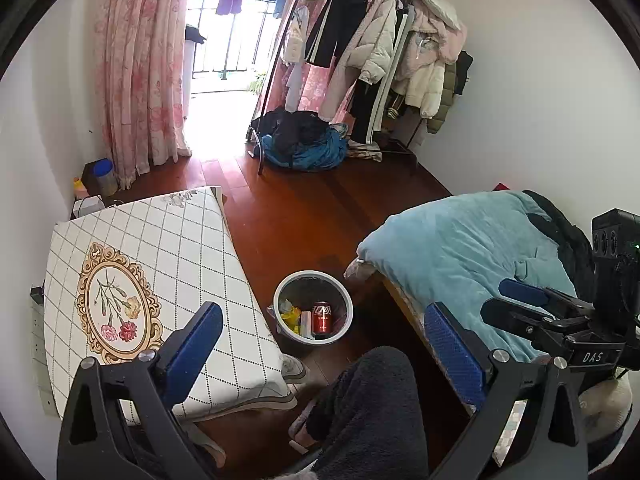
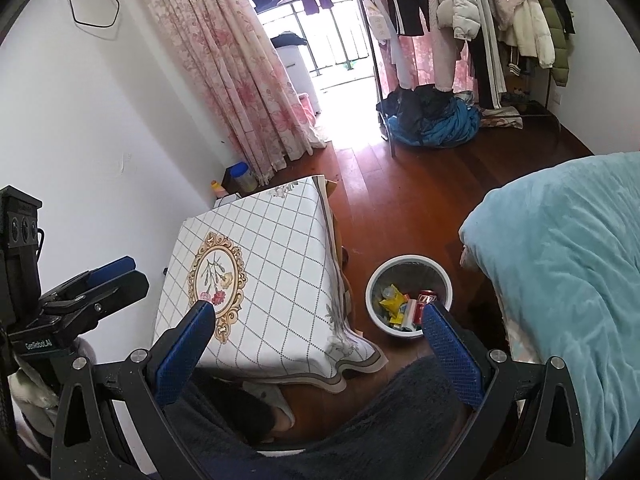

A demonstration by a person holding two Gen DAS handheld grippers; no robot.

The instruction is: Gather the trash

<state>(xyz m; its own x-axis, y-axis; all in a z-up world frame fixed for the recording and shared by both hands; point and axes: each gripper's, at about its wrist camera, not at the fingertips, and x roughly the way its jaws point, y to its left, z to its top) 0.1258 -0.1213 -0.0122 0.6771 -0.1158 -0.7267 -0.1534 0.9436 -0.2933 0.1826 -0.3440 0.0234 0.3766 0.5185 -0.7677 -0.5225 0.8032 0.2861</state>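
Both the left gripper and right gripper hang spread and empty above the table. The can and wrappers lie in the bin; collecting looks finished, with nothing left to grab.

The bin stands between table and bed.

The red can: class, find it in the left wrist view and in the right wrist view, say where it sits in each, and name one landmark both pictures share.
Left wrist view: the red can stands inside the bin, just below the picture's centre.
Right wrist view: the red can lies in the bin, right of centre, just above the right blue finger.
Shared landmark: the checked tablecloth, left of the bin in both.
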